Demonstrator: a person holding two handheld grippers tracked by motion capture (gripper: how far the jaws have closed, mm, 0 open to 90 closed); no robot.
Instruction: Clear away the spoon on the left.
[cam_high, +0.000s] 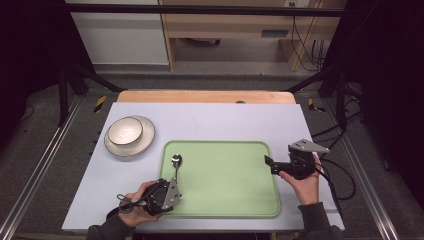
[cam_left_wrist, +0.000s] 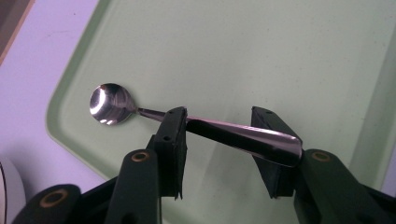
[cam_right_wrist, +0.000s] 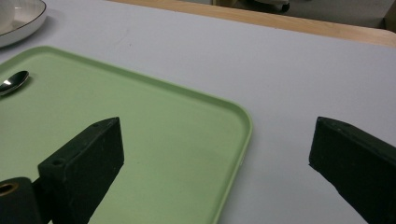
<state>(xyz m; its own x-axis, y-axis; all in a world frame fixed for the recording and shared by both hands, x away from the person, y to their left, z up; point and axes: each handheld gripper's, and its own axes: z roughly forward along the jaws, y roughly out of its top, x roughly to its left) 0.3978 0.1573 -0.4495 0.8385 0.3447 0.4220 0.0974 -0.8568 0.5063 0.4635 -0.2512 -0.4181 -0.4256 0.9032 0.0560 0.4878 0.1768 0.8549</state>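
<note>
A shiny metal spoon (cam_high: 176, 162) lies on the green tray (cam_high: 225, 195) near its left edge, bowl end away from me. My left gripper (cam_high: 175, 183) is low over the spoon's handle. In the left gripper view the spoon (cam_left_wrist: 109, 103) runs slantwise across the gap of the left gripper (cam_left_wrist: 219, 135), the jaws stand well apart, and the handle's end sits by the right-hand pad (cam_left_wrist: 273, 140). My right gripper (cam_high: 268, 163) hovers at the tray's right edge with nothing between its wide-apart jaws. Seen from the right gripper (cam_right_wrist: 215, 149), the tray (cam_right_wrist: 163, 116) and spoon (cam_right_wrist: 14, 81) lie beyond.
A cream bowl (cam_high: 125, 131) sits on a matching plate (cam_high: 134, 146) at the table's left, behind the tray. The plate's rim (cam_right_wrist: 18, 21) appears at the top left of the right gripper view. A pale mat (cam_high: 210, 120) covers the wooden table.
</note>
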